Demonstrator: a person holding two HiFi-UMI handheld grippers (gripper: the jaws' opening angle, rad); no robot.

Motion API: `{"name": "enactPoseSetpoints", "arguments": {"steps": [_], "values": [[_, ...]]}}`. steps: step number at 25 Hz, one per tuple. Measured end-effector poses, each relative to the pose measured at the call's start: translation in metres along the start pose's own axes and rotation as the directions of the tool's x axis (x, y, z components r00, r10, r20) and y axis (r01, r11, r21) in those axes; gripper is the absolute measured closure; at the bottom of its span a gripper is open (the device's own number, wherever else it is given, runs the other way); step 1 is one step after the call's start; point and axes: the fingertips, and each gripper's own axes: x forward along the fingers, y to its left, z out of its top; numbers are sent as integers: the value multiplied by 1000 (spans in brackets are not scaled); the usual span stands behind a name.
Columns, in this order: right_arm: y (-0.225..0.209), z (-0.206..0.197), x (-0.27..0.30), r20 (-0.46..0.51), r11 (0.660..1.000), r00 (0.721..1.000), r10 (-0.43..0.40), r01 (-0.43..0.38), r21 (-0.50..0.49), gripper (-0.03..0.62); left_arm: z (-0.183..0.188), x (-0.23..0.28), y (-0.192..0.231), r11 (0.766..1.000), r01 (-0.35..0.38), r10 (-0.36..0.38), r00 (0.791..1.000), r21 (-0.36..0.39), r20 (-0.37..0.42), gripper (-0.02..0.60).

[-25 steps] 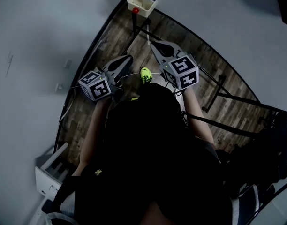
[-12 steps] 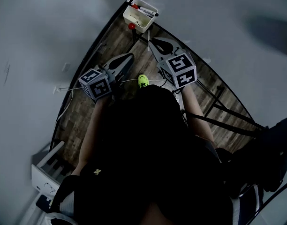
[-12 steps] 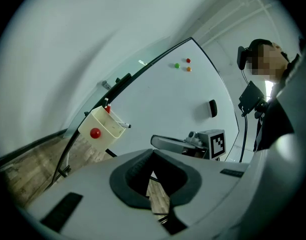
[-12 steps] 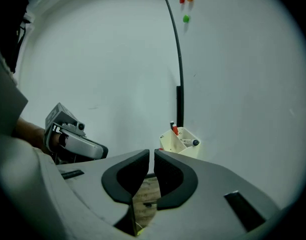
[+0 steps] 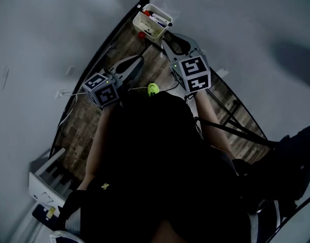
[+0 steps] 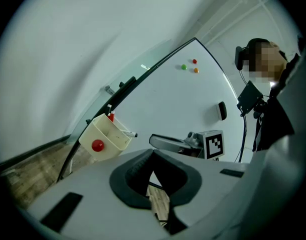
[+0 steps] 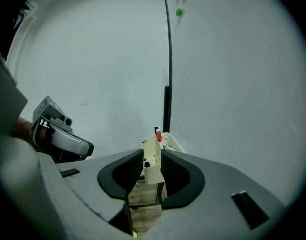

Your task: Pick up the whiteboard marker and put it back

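A cream pen tray [image 5: 146,23] hangs at the whiteboard's lower edge with several whiteboard markers [image 5: 159,19] in it. One red-capped marker [image 7: 158,135] stands up in the tray [image 7: 152,161]. My right gripper [image 5: 174,38] sits just short of the tray, its jaws opening, and only the tray beyond shows through the gap; nothing is held. The right gripper [image 7: 152,156] points straight at it. My left gripper [image 5: 140,59] hangs lower left of the tray, shut and empty. From the left gripper [image 6: 153,151] the tray [image 6: 105,136] with its red magnet [image 6: 97,145] lies ahead to the left.
The whiteboard [image 6: 193,99] carries three coloured magnets [image 6: 189,66] and a black eraser [image 6: 222,110]. Its black stand legs [image 5: 236,103] cross the wooden floor. A green shoe [image 5: 153,89] shows below the grippers. White furniture [image 5: 46,178] stands lower left. A person [image 6: 273,109] stands at the right of the board.
Both grippers have moved toward the pen tray. The right gripper's jaws have spread apart from shut, with nothing between them.
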Motion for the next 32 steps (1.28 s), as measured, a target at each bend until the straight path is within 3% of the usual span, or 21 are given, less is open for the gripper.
{"name": "enactPoseSetpoints", "arguments": {"steps": [6, 13, 21, 32], "values": [[-17, 3, 9, -28, 998, 998, -49, 48, -29, 470, 9, -3, 7, 1000, -16, 16, 999, -13, 39, 568], [-39, 3, 31, -81, 993, 991, -111, 107, -41, 464, 26, 3, 25, 998, 5, -3, 1000, -57, 29, 568], [-59, 1, 40, -109, 988, 982, -153, 150, -32, 464, 36, 31, 35, 997, 67, -69, 996, -44, -50, 568], [-78, -11, 32, -141, 991, 981, -132, 129, -28, 471, 36, 63, 18, 997, 72, -75, 995, -36, -70, 568]]}}
